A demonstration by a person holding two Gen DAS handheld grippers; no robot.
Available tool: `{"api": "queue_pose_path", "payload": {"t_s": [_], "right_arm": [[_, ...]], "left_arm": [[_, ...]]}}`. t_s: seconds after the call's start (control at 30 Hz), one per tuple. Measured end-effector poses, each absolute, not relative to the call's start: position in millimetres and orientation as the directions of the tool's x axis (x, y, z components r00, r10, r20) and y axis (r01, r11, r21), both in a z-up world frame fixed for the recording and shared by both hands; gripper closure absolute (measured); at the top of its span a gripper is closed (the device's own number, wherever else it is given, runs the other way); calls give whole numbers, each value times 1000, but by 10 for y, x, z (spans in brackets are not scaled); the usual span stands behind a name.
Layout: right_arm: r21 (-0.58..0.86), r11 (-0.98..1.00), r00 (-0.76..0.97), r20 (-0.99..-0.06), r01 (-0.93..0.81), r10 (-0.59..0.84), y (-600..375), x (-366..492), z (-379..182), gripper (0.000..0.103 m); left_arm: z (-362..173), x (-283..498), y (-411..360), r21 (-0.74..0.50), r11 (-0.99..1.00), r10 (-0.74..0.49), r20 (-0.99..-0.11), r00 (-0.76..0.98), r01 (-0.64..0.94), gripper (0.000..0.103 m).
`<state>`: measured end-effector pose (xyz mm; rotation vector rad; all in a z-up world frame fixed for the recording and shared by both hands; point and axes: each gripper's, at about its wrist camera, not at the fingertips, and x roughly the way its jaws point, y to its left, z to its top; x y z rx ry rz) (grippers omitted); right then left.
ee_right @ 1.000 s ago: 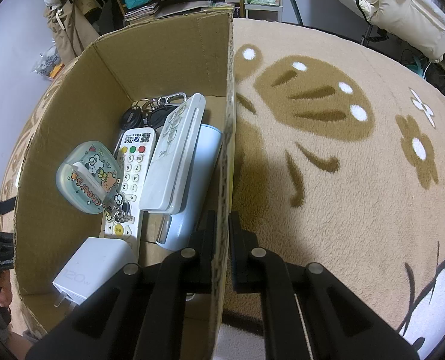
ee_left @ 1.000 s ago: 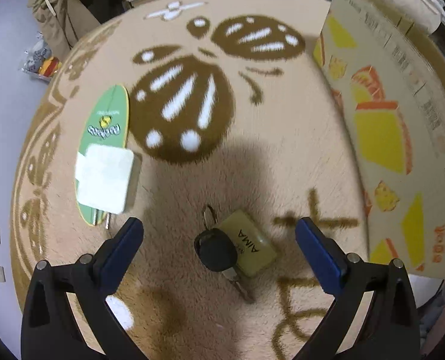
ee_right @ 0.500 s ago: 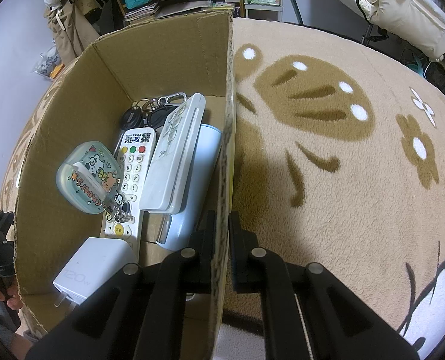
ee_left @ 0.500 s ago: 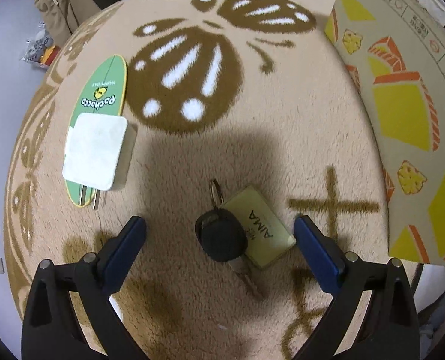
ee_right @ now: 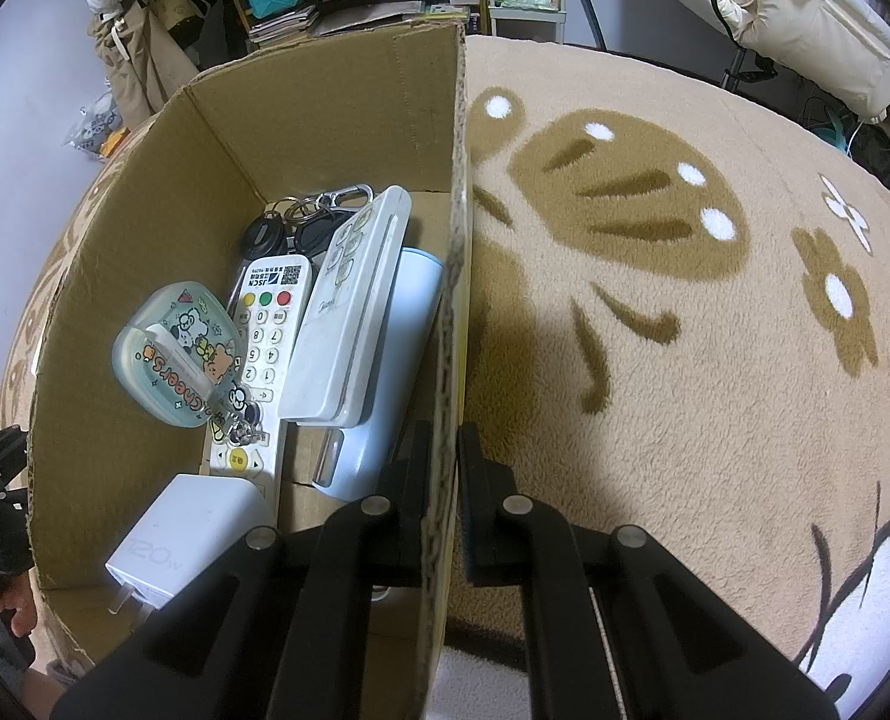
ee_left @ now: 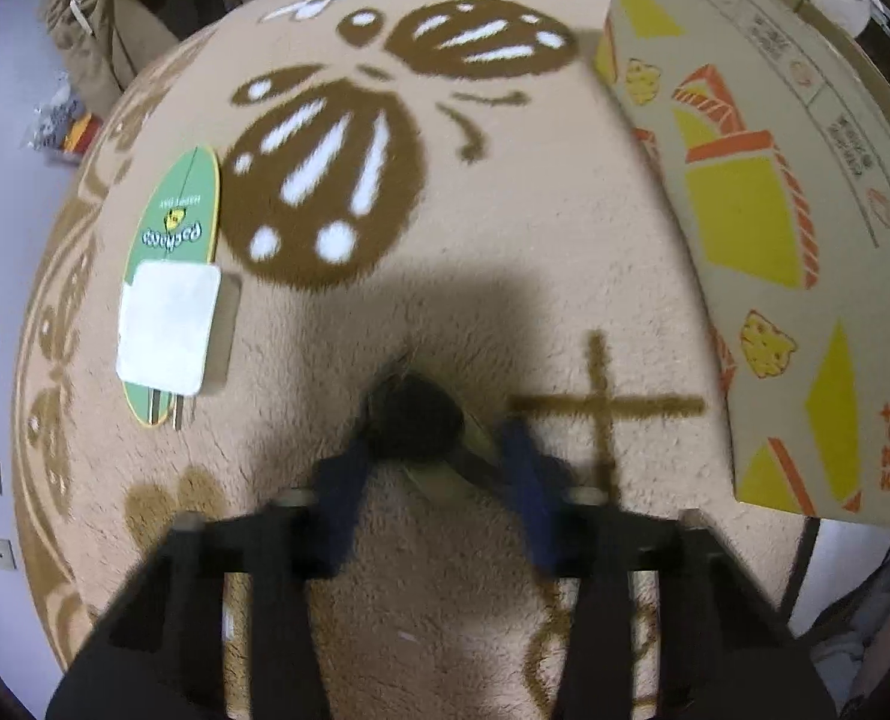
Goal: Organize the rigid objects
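My left gripper (ee_left: 430, 450) is clenched around the black key fob (ee_left: 415, 426) (blurred); my right gripper (ee_right: 443, 468) grasps the cardboard box (ee_right: 454, 276) wall.

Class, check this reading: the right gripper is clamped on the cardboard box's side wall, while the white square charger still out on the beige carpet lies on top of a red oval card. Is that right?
One detail is wrong. The white square charger lies on a green oval card, not a red one, as the left wrist view shows. The rest holds: the right gripper is shut on the brown cardboard box wall, and the charger is on the beige carpet.
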<state>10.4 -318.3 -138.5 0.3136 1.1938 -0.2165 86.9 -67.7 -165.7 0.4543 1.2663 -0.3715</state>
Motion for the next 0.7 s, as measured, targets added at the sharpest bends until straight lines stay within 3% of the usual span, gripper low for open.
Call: {"api": "queue_pose_path", "payload": {"t_s": [0.7], "right_arm": [[127,936,356,-934,328,3,-3179,105,-1385,95]], "left_arm": [[-1517,1039,-544,53,919,-72,-952,299,391,76]]}}
